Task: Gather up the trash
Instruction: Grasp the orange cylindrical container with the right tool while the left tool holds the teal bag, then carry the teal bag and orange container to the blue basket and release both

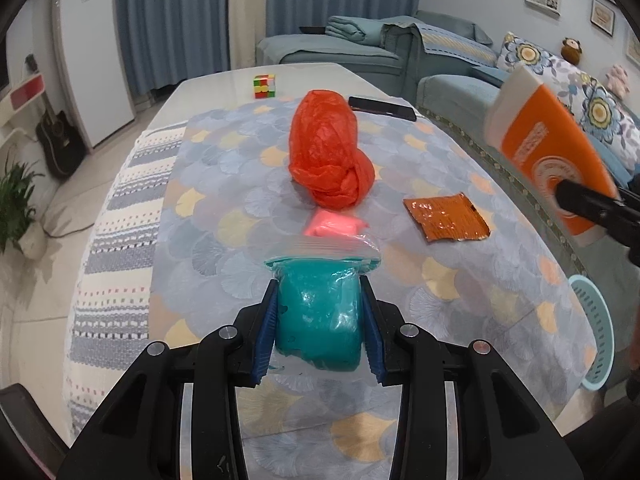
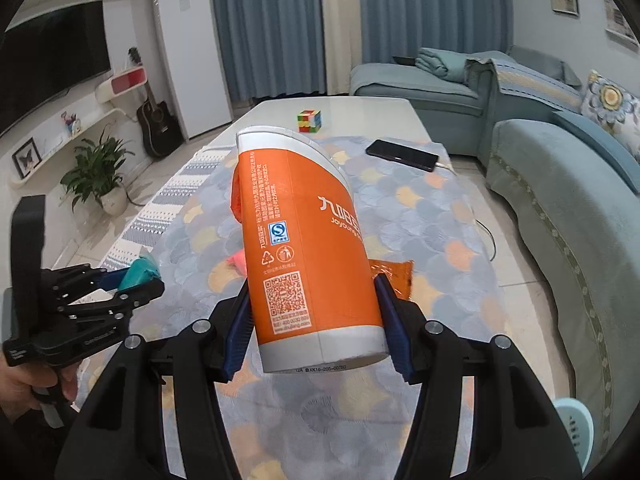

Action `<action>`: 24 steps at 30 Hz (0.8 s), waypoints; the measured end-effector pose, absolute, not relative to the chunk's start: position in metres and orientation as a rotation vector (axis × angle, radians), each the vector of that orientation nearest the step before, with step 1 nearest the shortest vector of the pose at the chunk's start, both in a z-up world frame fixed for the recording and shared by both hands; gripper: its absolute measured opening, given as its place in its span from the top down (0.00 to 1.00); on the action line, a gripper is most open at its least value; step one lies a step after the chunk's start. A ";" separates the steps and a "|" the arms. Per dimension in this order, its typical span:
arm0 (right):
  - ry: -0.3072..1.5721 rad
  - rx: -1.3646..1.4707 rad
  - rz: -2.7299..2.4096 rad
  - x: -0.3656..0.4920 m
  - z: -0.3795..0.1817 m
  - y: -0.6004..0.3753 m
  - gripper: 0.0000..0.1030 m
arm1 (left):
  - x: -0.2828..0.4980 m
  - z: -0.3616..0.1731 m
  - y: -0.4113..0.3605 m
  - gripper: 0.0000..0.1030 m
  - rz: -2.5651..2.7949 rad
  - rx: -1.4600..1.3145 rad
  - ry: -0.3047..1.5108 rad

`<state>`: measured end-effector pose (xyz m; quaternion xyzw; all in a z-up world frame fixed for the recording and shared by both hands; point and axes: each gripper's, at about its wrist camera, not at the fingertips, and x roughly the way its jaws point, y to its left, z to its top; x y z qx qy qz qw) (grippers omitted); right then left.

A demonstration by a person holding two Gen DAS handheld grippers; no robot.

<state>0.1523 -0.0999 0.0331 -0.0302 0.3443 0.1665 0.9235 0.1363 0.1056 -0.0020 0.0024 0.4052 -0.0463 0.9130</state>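
- Left tongs (image 1: 320, 316) were clamped on a teal lump in a clear zip bag (image 1: 320, 312), both blue pads pressed on its sides, the bag's zip strip sticking out past the tips.
- Right tongs (image 2: 314, 320) were clamped on an orange-and-white paper cup (image 2: 308, 240), gripped near its base, rim pointing away from the tongs, cup tilted and held clear of the desk (image 1: 224, 184).
- Just beyond the left tongs' tips: a small pink piece (image 1: 334, 224) on the cloth, then a crumpled red plastic bag (image 1: 328, 148) farther out.
- Right of the left tongs' line, a flat orange foil wrapper (image 1: 446, 220) lay on the cloth; in the right-wrist view it showed just behind the right finger.
- Far end of the desk, well past both tongs: a puzzle cube (image 1: 265, 86) and a black phone (image 1: 382, 108).
- Light-blue slotted basket (image 1: 594, 332) sat low, off the desk edge to the right of the left tongs.
- A hand (image 2: 24, 384) held the left tongs' grip.
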 end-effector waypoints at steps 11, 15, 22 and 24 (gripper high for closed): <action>0.643 0.000 0.276 0.102 0.047 -0.139 0.48 | 0.116 0.011 0.076 0.65 -0.144 0.077 0.769; 0.634 0.010 0.233 0.087 0.046 -0.159 0.48 | 0.110 0.018 0.064 0.65 -0.172 0.097 0.744; 0.619 0.048 0.136 0.062 0.043 -0.209 0.48 | 0.101 0.027 0.035 0.65 -0.230 0.125 0.709; 0.611 0.060 0.102 0.055 0.044 -0.225 0.48 | 0.098 0.030 0.025 0.65 -0.253 0.132 0.698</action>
